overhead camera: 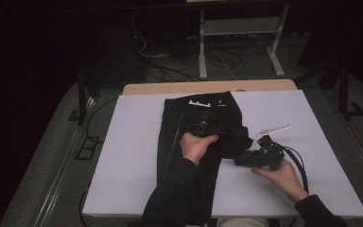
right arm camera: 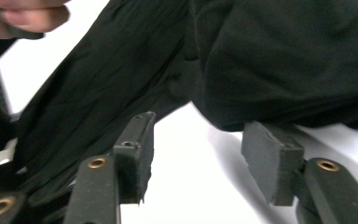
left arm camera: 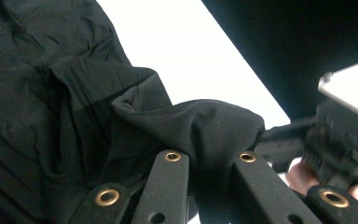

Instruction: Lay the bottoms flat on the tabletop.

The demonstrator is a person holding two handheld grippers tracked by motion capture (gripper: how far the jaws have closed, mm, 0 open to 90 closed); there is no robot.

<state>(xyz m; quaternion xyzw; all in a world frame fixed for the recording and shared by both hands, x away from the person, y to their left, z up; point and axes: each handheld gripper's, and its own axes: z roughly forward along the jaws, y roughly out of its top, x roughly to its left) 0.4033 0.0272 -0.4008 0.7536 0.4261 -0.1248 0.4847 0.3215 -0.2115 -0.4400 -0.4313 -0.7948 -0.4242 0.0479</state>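
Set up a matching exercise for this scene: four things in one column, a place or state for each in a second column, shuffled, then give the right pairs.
Things:
1. left gripper
2. right gripper
3. black garment
4. white strip

Places or states:
A. lies on the table right of the cloth
B. jaws apart, bare table between them
C. spread lengthwise down the table's middle
D. closed on a fold of black cloth

Pairs: 1-D, 2-B, 3-C, 4-A
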